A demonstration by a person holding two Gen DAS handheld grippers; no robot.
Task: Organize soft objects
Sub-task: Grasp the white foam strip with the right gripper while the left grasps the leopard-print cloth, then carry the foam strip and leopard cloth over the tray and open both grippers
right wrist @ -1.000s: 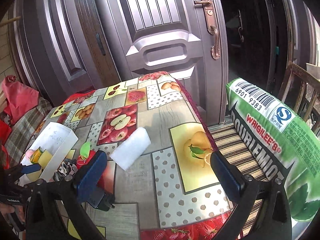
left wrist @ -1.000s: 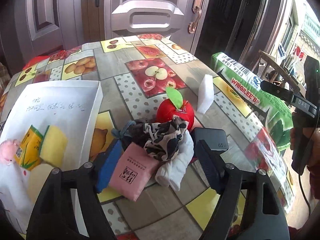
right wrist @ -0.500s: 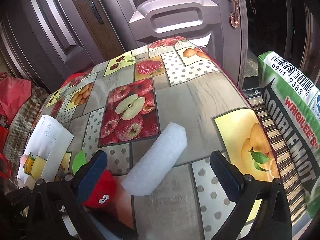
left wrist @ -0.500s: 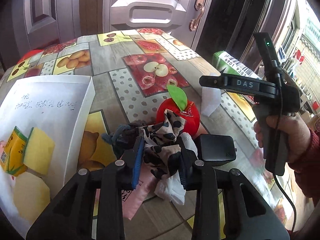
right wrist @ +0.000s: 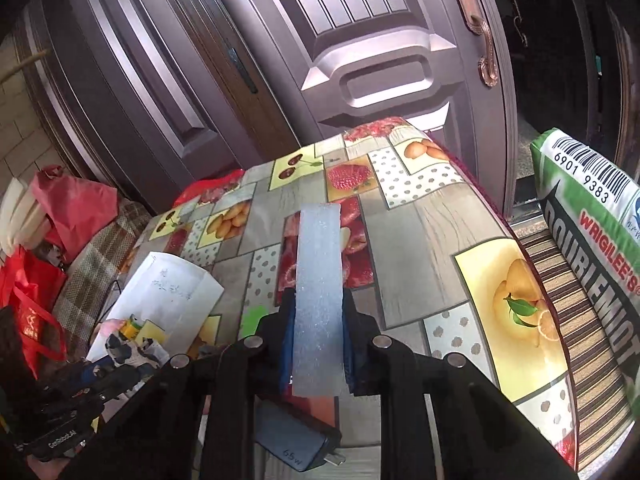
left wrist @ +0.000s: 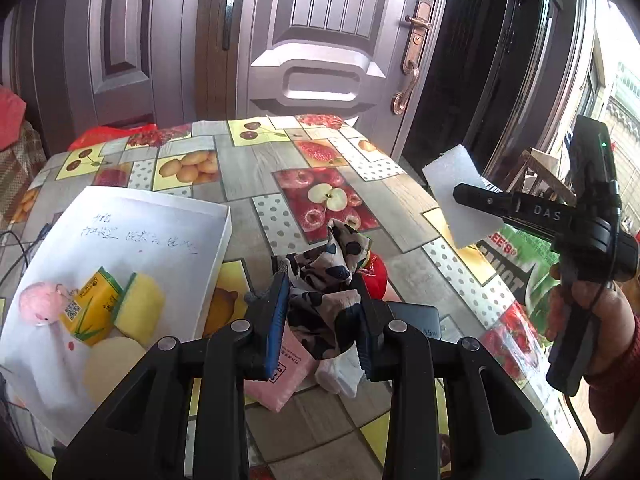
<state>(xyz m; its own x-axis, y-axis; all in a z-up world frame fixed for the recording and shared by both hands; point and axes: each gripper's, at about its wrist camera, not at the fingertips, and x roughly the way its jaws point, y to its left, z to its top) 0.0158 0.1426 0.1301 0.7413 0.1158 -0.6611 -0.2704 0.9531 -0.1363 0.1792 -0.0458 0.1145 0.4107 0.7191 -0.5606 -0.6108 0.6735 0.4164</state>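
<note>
Taking the white box (left wrist: 120,264) as my landmark and reading left to right: inside it I count one pink plush toy (left wrist: 40,304), one yellow-green tissue pack (left wrist: 86,304) and one yellow sponge (left wrist: 140,308), with a pale rounded thing below them that I cannot identify.

Just right of the box, my left gripper (left wrist: 320,320) is clamped on one spotted cloth (left wrist: 332,268), which bunches up between the pads and spills over the top. I judge it very light and limp; it will sag and could drag neighbours along, so a pinch through the thick of the bundle, as I have it, seems the safest hold. Under it, on the table (left wrist: 248,168), lie one pink packet (left wrist: 280,376) and one white sock (left wrist: 340,372), both soft and flat, best taken at an edge that lifts off the cloth. One red plush apple (left wrist: 376,276) peeks out behind, squashy and rounded, so I would take it across its middle. One dark charger block (left wrist: 420,320) sits beside the pile; it is hard, and I take it to be no part of the job.

Far right of the box, well above the table, my right gripper (right wrist: 318,344) is closed on one white foam block (right wrist: 320,292), held at its near end with the length pointing forward. It looks featherlight and springy; a hard squeeze would dent it. One green cushion (right wrist: 592,232) lies off the table's right edge.
</note>
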